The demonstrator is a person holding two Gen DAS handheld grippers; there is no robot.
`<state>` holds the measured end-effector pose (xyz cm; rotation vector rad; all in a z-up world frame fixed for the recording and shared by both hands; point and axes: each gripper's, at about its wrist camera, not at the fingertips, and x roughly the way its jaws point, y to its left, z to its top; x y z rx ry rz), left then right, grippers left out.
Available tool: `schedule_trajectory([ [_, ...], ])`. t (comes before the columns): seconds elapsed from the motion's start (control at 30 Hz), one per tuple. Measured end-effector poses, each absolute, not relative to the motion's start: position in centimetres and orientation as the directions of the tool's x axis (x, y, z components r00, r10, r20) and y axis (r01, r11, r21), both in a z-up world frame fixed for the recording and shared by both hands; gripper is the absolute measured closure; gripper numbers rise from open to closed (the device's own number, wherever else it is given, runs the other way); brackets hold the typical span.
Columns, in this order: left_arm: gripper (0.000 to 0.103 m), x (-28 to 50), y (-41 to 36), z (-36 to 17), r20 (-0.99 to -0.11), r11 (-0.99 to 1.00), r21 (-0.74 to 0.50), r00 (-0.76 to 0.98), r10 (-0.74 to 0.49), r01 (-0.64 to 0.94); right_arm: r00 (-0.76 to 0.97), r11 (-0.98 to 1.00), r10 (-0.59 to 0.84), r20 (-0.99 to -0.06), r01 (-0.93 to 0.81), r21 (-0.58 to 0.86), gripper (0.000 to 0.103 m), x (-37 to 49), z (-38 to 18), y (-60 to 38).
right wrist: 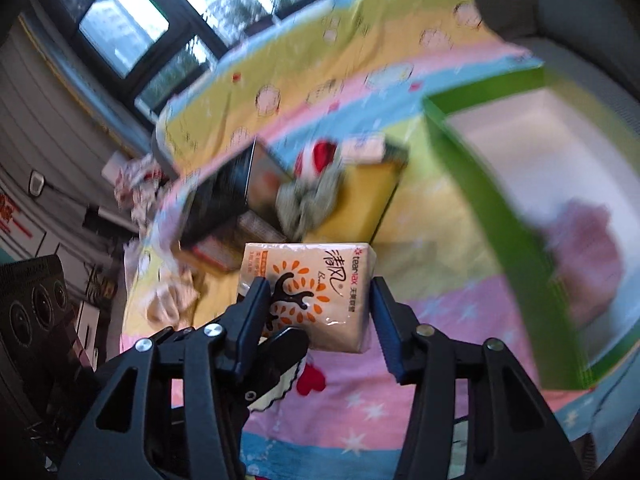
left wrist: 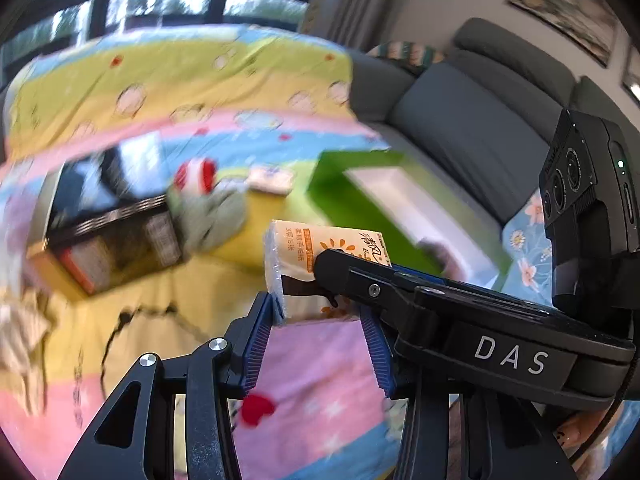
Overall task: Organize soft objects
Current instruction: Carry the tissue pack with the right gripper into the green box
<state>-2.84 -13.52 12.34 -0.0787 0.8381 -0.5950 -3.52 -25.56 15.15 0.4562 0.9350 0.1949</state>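
Note:
An orange-and-cream tissue pack (left wrist: 296, 264) (right wrist: 320, 292) hangs above the colourful blanket (left wrist: 328, 364), gripped from two sides. In the left wrist view my left gripper (left wrist: 316, 308) has its blue pads pressed on the pack's lower end. The right gripper's black finger (left wrist: 340, 268) lies across the pack's face. In the right wrist view my right gripper (right wrist: 320, 286) clamps the pack's sides, and a left finger (right wrist: 284, 344) shows beneath it. A grey-green plush toy (left wrist: 208, 208) (right wrist: 308, 200) with a red-and-white part lies farther back, blurred.
A green box with a pale inside (left wrist: 360, 168) (right wrist: 472, 168) stands to the right, a mauve soft thing (right wrist: 592, 248) in it. A dark box (left wrist: 112, 240) lies left of the plush, a small pack (left wrist: 270, 180) behind. A grey sofa (left wrist: 460, 120) backs the blanket.

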Motion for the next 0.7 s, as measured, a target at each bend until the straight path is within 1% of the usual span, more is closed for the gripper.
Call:
schedule_trajectory([
  [0.17,0.057,-2.1,-17.3,14.4,-0.640,0.796,-0.251,0.522,-0.564,0.551,0.670,0.884,0.297,-0.681,0.076,0.461,0.055,-4.1,17.3,-29.1],
  [0.3,0.057,-1.0,-21.0,15.1,-0.633,0.756,-0.225,0.498,-0.594,0.615,0.716,0.874,0.240,-0.656,0.134,0.466,0.056,-4.2,18.3,-32.4],
  [0.5,0.057,1.1,-26.0,14.3,-0.638,0.693,-0.257,0.420,-0.646,0.674,0.727,0.878,0.104,-0.679,0.253,0.406,0.055,-3.7,18.7,-36.6],
  [0.7,0.057,2.5,-30.0,12.4,-0.679,0.639,-0.274,0.327,-0.658,0.718,0.703,0.838,0.060,-0.708,0.350,0.419,0.055,-3.4,16.8,-40.5],
])
